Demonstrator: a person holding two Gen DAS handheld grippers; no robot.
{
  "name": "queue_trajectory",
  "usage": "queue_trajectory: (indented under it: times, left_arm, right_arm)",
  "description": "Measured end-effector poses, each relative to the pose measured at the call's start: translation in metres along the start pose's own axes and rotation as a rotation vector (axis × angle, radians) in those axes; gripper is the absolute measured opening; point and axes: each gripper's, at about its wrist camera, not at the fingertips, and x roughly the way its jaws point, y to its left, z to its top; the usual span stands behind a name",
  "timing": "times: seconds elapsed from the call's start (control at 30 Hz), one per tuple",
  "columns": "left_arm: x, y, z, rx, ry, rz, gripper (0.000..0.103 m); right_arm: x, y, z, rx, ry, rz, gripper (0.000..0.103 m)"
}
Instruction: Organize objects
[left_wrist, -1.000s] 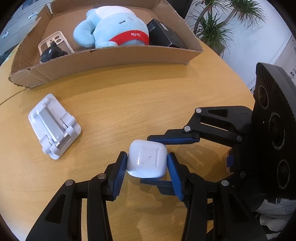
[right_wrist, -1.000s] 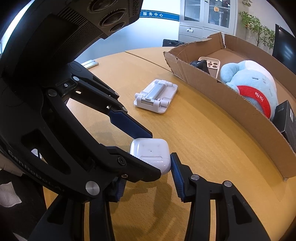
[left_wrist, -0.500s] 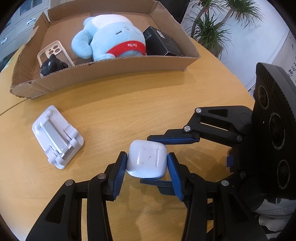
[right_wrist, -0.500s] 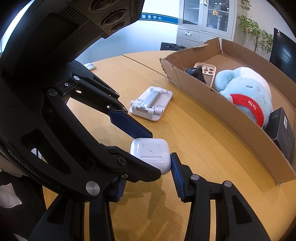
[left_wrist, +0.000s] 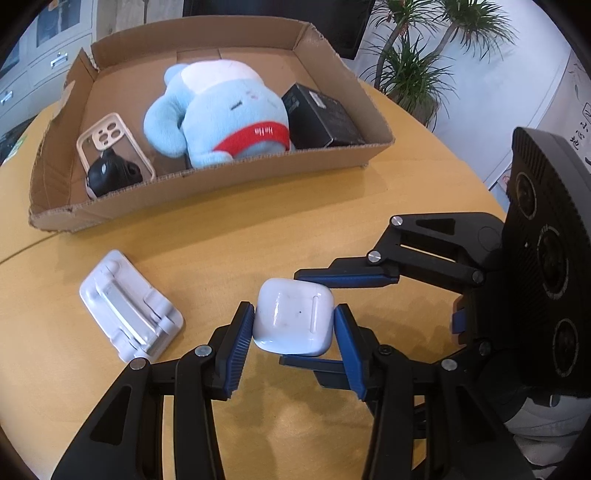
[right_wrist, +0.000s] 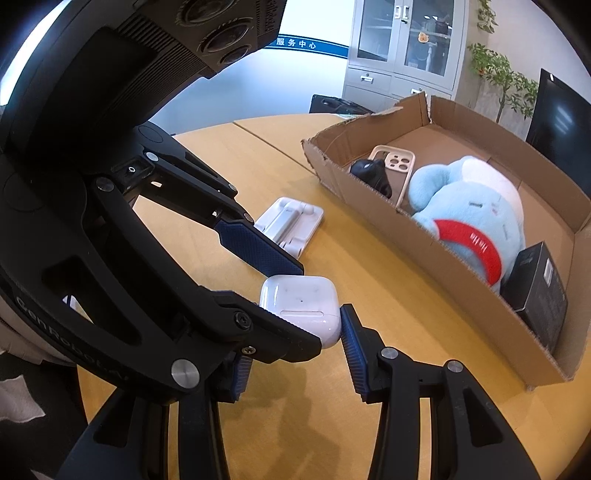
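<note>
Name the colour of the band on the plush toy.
Red, on the light-blue plush toy; clearest in the left wrist view.

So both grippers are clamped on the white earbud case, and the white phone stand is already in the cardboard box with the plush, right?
Not quite. The white phone stand lies on the table, outside the cardboard box, as the left wrist view shows. The rest holds.

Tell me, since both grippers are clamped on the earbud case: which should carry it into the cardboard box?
Left, probably. The left gripper squeezes the earbud case and points straight at the cardboard box; from the right gripper the box lies off to one side.
</note>
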Motion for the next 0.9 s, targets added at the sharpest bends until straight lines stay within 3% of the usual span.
queue_trajectory:
  times: [0.9]
  left_arm:
    - [-0.010, 0.020, 0.053, 0.016, -0.082, 0.026, 0.043]
  right_arm:
    - [-0.001, -0.040, 0.048, 0.012, -0.057, -0.056, 0.042]
